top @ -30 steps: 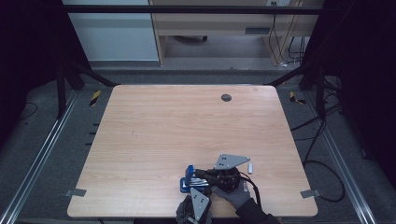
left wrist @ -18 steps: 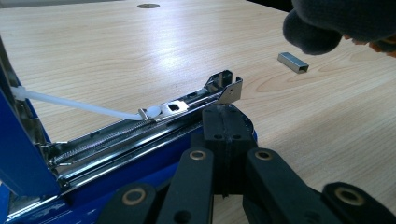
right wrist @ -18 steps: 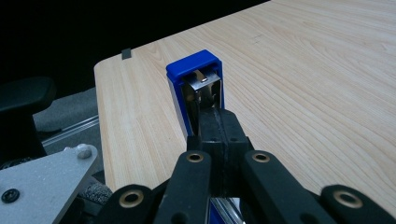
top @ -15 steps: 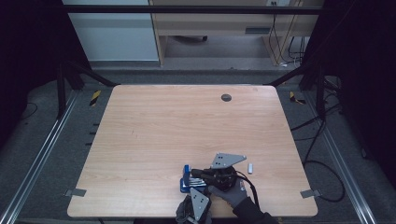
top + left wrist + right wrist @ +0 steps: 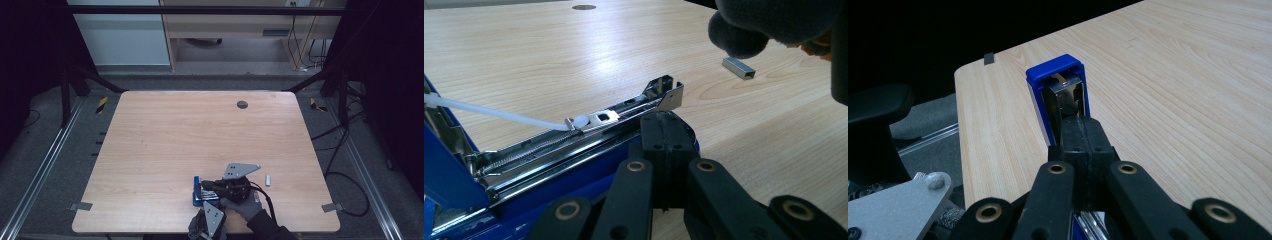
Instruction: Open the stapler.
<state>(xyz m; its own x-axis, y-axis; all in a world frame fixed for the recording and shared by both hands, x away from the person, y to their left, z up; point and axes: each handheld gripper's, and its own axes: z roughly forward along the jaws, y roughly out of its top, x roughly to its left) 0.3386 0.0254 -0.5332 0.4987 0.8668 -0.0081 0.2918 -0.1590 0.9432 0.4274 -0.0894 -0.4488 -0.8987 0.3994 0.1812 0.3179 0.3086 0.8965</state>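
Clearly the work here is on the blue stapler, which lies opened at the near edge of the wooden table, between the two grippers. I judge it as a light but stiff thing: metal magazine inside a plastic shell, with a hinge and a thin spring that can snap back, and smooth sides that may slip. It is better to take it by the blue body low down, not by the open rail or the white pusher rod. A small strip of staples lies apart on the table, to the right; it looks brittle and easy to break. The left gripper has its jaws together, their tips against the stapler base below the rail. The right gripper is also closed, its tips resting at the metal inside the raised blue cover, holding nothing that I can see
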